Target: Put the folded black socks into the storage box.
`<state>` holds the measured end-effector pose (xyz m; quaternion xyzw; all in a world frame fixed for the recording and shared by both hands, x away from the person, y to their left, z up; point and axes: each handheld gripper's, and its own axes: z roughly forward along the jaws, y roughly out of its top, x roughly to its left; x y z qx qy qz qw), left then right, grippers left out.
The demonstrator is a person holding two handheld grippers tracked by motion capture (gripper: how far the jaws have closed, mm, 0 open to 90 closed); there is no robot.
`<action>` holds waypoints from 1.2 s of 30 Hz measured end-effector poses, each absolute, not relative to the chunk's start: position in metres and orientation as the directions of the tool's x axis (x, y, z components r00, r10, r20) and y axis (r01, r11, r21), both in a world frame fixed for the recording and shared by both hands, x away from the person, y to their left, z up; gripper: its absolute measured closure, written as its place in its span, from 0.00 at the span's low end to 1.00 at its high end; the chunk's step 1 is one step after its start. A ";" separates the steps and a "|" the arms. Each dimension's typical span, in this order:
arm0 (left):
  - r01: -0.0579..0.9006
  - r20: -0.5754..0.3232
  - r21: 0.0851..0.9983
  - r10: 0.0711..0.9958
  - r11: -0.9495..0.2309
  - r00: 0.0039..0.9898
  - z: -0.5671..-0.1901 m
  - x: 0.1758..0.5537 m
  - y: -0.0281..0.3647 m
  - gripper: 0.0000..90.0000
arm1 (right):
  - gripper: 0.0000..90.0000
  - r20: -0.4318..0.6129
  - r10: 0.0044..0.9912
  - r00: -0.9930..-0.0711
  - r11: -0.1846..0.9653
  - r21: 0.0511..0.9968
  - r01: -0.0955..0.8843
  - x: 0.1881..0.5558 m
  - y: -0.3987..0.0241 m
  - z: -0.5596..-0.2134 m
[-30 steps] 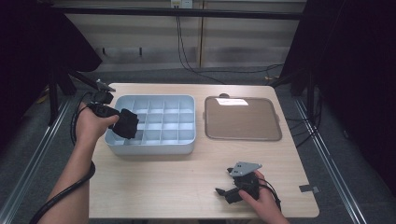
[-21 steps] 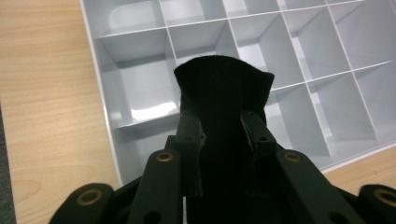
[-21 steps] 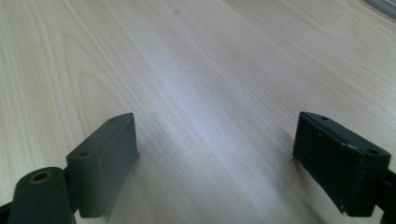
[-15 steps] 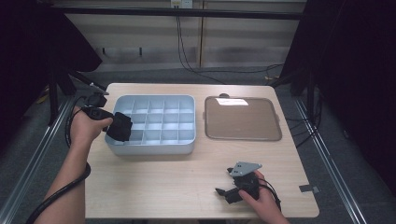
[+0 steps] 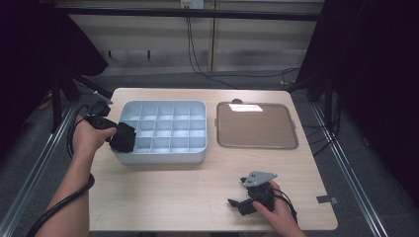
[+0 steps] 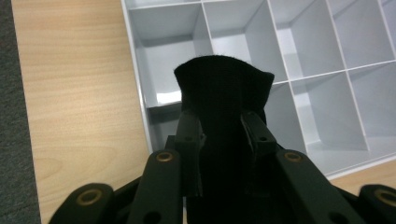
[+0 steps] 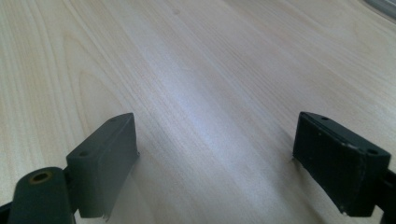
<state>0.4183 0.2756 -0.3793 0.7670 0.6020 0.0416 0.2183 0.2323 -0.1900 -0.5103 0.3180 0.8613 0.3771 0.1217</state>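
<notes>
The left gripper (image 5: 122,138), pinching a black cloth (image 6: 223,98), should lower it squarely into the near-left cell of the grey tray (image 5: 163,157) before releasing.

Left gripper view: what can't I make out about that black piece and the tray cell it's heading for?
- Black fabric piece: its lower end is hidden between the left gripper jaws; what it is stays unclear.
- Grey compartment tray: the cell beneath the piece is covered by it, and the far cells are cut off by the frame edge.
- High view: the piece is too small and dark for detail.
</notes>
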 end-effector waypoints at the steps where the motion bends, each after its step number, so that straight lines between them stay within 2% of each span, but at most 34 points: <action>1: 0.906 -0.199 0.383 0.942 -0.180 0.271 -0.380 0.418 0.276 0.80 | 0.15 0.029 0.639 -0.769 0.514 0.728 0.455 0.232 -0.190 -0.510; 36: 0.920 -0.066 0.330 0.967 -0.213 0.248 -0.396 0.419 0.269 0.79 | 0.15 0.027 0.633 -0.773 0.517 0.729 0.449 0.232 -0.190 -0.510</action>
